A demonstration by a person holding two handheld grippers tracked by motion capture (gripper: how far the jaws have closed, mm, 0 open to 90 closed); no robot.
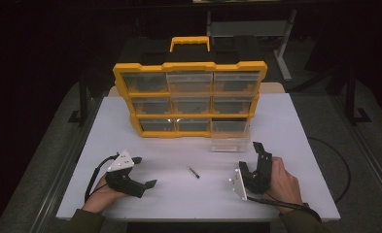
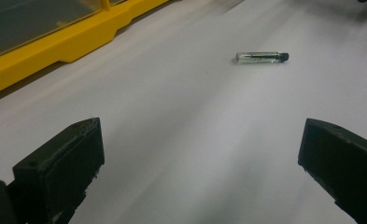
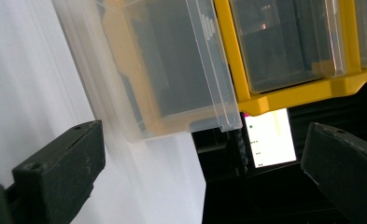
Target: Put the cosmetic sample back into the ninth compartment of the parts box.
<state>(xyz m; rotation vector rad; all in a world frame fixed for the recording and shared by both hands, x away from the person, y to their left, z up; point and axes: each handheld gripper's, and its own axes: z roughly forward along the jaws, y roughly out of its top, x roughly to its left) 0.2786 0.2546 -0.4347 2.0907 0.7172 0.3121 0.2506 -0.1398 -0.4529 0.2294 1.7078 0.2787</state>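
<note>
High view: your left tongs [image 1: 149, 171] and right tongs [image 1: 250, 156] both rest on the white bench [image 1: 130, 124], jaws spread wide and holding nothing. The small glass vial [image 1: 194, 172] lies alone on the bench between them, at about 3 o'clock from the left tongs, well apart from both. One clear drawer [image 1: 230, 139] stands pulled out of the yellow organizer [image 1: 188, 99], at 12 o'clock from your right tongs. So the drawer looks ready, but the vial is not yet picked up or stowed. No brand, label or writing can be read anywhere.
</note>
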